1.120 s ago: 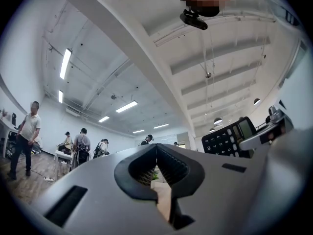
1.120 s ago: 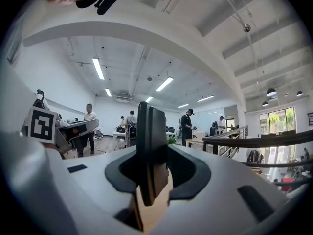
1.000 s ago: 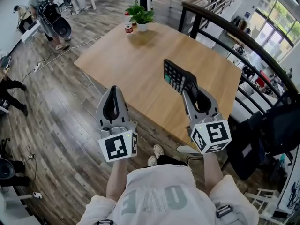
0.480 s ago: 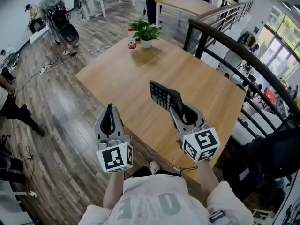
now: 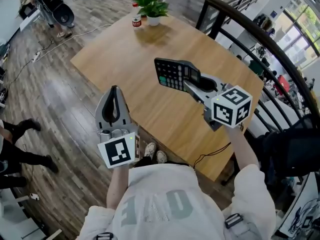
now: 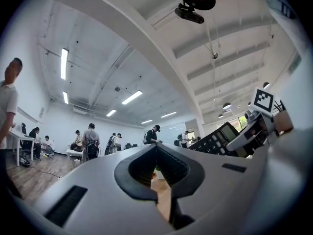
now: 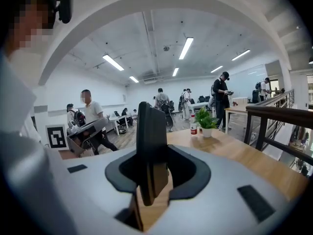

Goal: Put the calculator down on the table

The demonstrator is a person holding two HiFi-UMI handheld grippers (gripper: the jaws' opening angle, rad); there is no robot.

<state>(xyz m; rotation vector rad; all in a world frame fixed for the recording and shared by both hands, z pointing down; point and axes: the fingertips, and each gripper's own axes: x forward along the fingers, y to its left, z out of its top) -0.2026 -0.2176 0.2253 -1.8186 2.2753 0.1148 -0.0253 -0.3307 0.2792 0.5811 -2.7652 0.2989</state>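
A wooden table (image 5: pixel 125 59) fills the middle of the scene. At its far end stand one potted plant (image 5: pixel 152 6) and one small red-labelled bottle (image 5: pixel 136 19), just beside each other and well apart from everything else. A dark railing (image 5: pixel 250 41) runs along the table's right side. A cable (image 5: pixel 75 34) trails over the plank floor (image 5: pixel 55 99) to the left. A stroller (image 5: pixel 57 11) is parked at the far left, and a person's legs (image 5: pixel 22 134) show at the left edge. The gripper views show more people and white tables far back in the room.

There is one calculator (image 5: pixel 172 74), and the person carries two grippers.

The right gripper (image 5: pixel 192 82) is clenched on the near end of the calculator, its jaws part-way closed with the black body pinched between the pads. The calculator is held in the air over the right half of the table, clear of the top, with its keys facing up toward the head camera. In the right gripper view it stands edge-on between the jaws.

The left gripper (image 5: pixel 114 90) hangs over the floor just off the table's near left edge. Its jaws are closed tip to tip, grasping nothing and touching nothing.
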